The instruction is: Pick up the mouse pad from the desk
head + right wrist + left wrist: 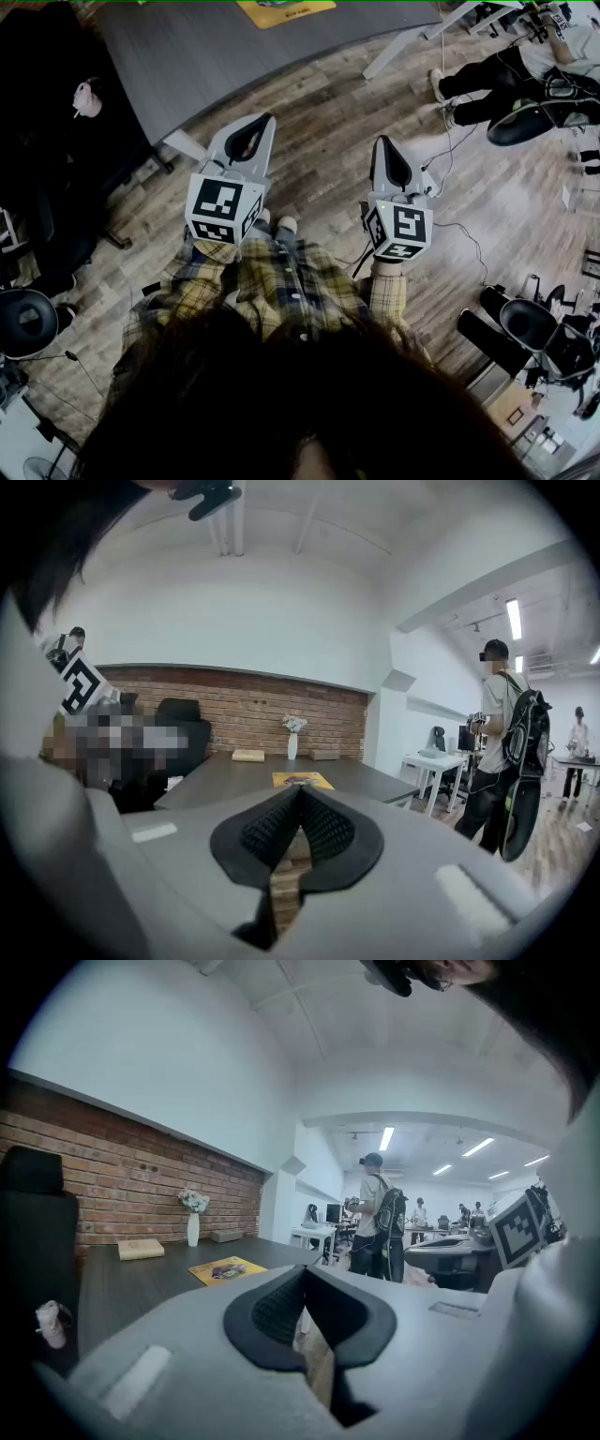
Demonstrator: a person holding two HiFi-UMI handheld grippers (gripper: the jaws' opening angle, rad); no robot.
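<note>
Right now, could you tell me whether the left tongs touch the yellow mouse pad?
Apart. The head view shows the left tongs over the wooden floor, short of the desk where the mouse pad lies.

Left gripper (265, 119) and right gripper (383, 142) hover over floor (323, 108), before desk (187, 56).
</note>
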